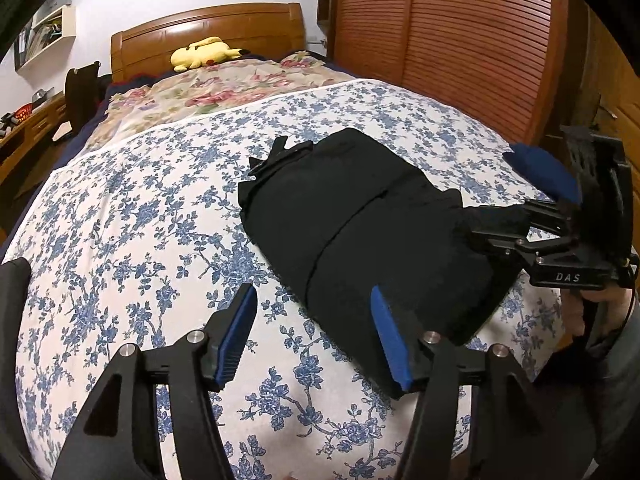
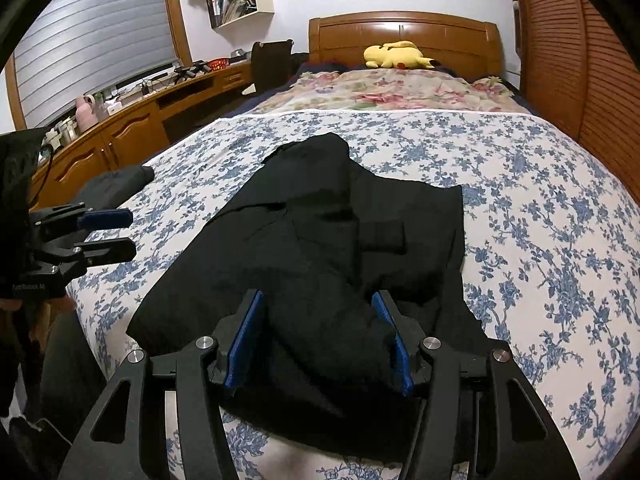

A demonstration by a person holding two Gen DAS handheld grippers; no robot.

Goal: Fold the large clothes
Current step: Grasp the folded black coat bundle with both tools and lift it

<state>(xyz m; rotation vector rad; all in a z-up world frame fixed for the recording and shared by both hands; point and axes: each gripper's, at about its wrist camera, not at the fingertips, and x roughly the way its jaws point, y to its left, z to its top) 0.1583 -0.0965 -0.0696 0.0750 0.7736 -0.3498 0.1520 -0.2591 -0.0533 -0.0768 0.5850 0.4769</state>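
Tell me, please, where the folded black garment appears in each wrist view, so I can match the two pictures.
Left wrist view: the folded black garment lies right of centre on the blue floral bedspread.
Right wrist view: the garment fills the centre, running down between the open jaws.
Shared landmark: the yellow plush toy by the headboard.

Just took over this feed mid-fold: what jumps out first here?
A black garment, partly folded, lies in the middle of the blue-flowered bedspread. The right gripper has open jaws astride its near edge; the left gripper, also open, sits at its side. A yellow plush toy lies by the wooden headboard, far end.
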